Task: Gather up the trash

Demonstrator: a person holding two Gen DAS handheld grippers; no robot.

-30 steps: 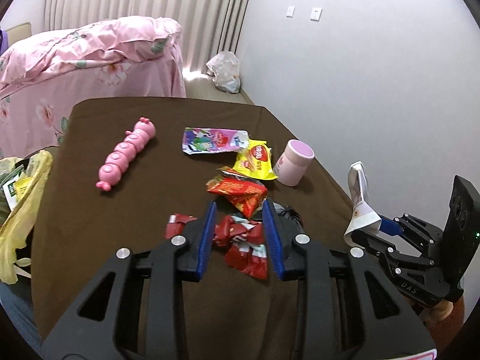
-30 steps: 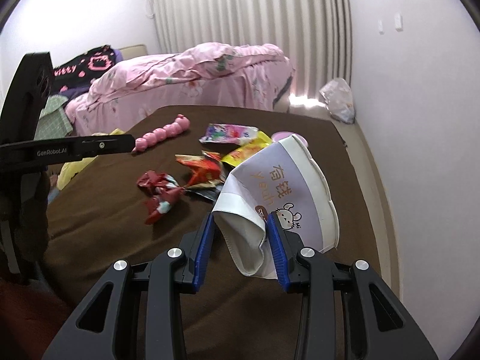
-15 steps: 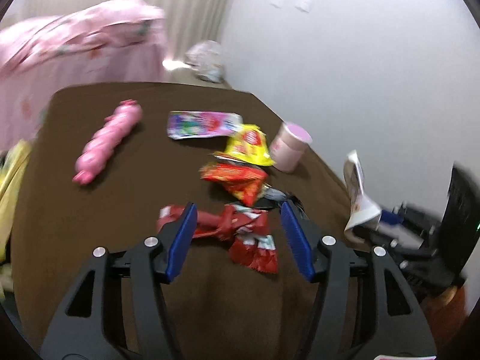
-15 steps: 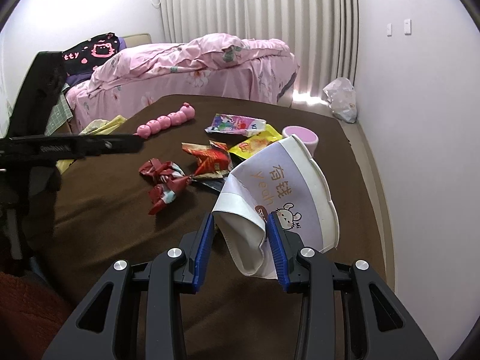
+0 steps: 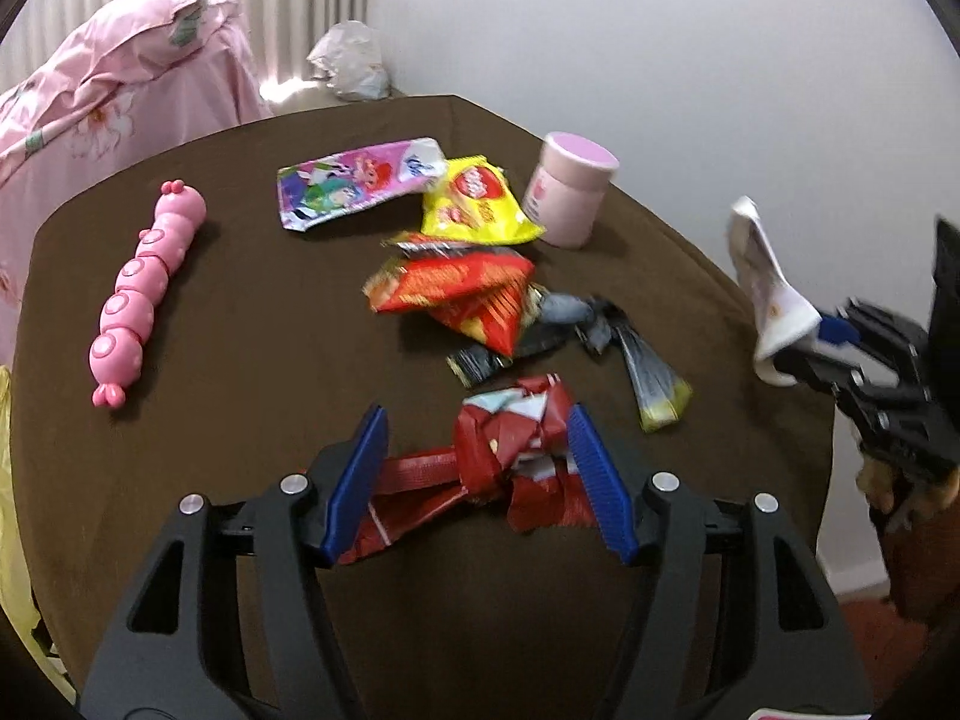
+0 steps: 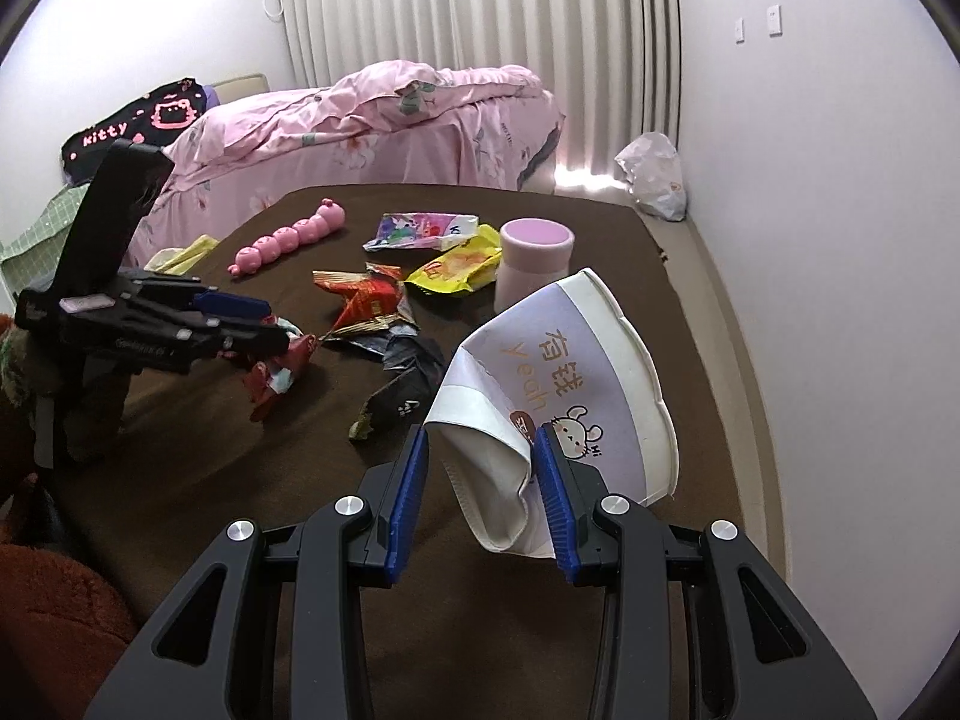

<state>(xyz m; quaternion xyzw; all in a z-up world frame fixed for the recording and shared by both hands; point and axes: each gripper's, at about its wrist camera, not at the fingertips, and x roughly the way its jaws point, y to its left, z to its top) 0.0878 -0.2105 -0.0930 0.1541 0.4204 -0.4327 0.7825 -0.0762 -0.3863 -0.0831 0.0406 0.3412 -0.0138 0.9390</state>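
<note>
A crumpled red wrapper (image 5: 510,438) lies on the brown table (image 5: 240,360). My left gripper (image 5: 477,414) points down over it, jaws opening, with the wrapper between them. Its right pad brushes the wrapper and its left pad stands apart. Beyond it lie an orange-red snack bag (image 5: 456,288), a yellow packet (image 5: 480,204), a cartoon-printed packet (image 5: 354,183) and a dark wrapper (image 5: 600,336). My right gripper (image 6: 480,438) is shut on a crushed white and lilac paper cup (image 6: 576,360), held above the table's right side. In the right wrist view the left gripper (image 6: 258,324) reaches in from the left.
A pink jar (image 5: 570,186) stands behind the yellow packet, and a pink caterpillar toy (image 5: 144,288) lies at the table's left. A pink bed (image 6: 390,114) is beyond the table. A white plastic bag (image 6: 654,174) sits on the floor by the wall. A yellow bag (image 6: 180,255) hangs off the table's left edge.
My left gripper's jaws have spread wide and it has sunk and rolled towards the red wrapper, now straddling it. The right gripper has kept still with the cup.
</note>
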